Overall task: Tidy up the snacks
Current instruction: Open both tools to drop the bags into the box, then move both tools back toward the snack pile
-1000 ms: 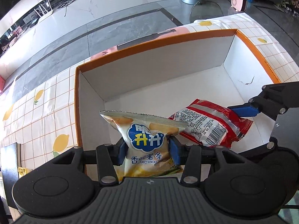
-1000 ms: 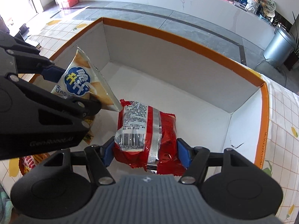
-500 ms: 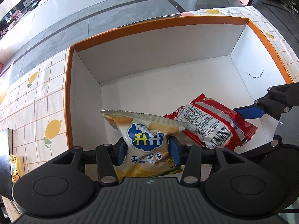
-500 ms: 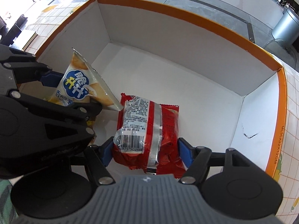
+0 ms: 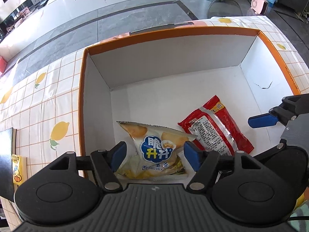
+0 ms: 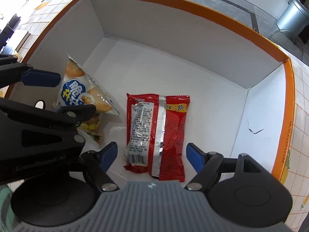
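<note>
Nearest the lens: left hand-held gripper point(image 5: 154, 155) and right hand-held gripper point(image 6: 151, 155), jaws just opened, nothing gripped | yellow potato-stick bag point(image 5: 154, 150) and red packet point(image 6: 156, 133) released since earlier frame, now on box point(image 5: 173, 73) floor | risk: withdrawing pads point(image 5: 117, 154) snag bag, dragging it out

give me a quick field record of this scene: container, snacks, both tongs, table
container: orange-rimmed white box, open top
snack 1: yellow potato sticks bag, on the box floor by the left wall
snack 2: red packet, flat, back side up, apart from the yellow bag
left tongs: open, jaws just widened, pads clear of the yellow bag between them
right tongs: open, jaws just widened, red packet between them, untouched
table: lemon-print grid cloth
</note>
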The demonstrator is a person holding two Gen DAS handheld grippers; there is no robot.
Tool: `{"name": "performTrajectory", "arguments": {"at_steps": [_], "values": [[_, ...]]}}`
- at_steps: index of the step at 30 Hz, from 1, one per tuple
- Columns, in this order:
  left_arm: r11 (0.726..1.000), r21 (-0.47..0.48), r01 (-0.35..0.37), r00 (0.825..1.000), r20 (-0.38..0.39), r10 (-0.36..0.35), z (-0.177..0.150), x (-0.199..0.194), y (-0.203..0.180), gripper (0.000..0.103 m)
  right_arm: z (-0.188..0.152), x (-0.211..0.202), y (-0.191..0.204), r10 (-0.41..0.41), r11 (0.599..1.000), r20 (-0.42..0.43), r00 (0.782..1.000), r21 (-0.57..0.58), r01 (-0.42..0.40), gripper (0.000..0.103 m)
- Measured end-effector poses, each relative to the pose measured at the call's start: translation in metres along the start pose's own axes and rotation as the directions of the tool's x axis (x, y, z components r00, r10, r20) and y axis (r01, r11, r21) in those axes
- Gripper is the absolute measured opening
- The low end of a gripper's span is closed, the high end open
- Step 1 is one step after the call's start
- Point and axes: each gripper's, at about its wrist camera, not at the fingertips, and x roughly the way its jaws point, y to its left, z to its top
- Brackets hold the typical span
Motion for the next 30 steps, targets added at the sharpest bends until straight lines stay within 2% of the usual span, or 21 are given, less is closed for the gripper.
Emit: {"name": "performTrajectory", "arguments": {"at_steps": [9, 16, 21, 30], "values": [[0.999, -0.042, 0.009, 0.998, 0.064, -0.007, -0.009, -0.022, 0.005, 0.082, -0.004, -0.012, -0.002, -0.029, 1.0, 0.033, 0.999, 0.011, 0.029, 0.083], [0.998, -0.06, 0.005, 0.986, 0.165, 0.005, -0.026, -0.051, 0.004, 0.083, -0.027, -0.051, 0.004, -0.069, 0.998, 0.142, 0.987, 0.002, 0.069, 0.083], [0.998, -0.069, 0.0, 0.967, 0.255, 0.018, -0.044, -0.078, 0.001, 0.084, -0.05, -0.077, 0.005, -0.095, 0.995, 0.247, 0.964, 0.021, 0.093, 0.083], [0.999, -0.053, -0.012, 0.924, 0.382, 0.032, -0.085, -0.119, -0.016, 0.086, -0.111, -0.121, 0.021, -0.112, 0.994, 0.429, 0.896, 0.058, 0.097, 0.083]]}}
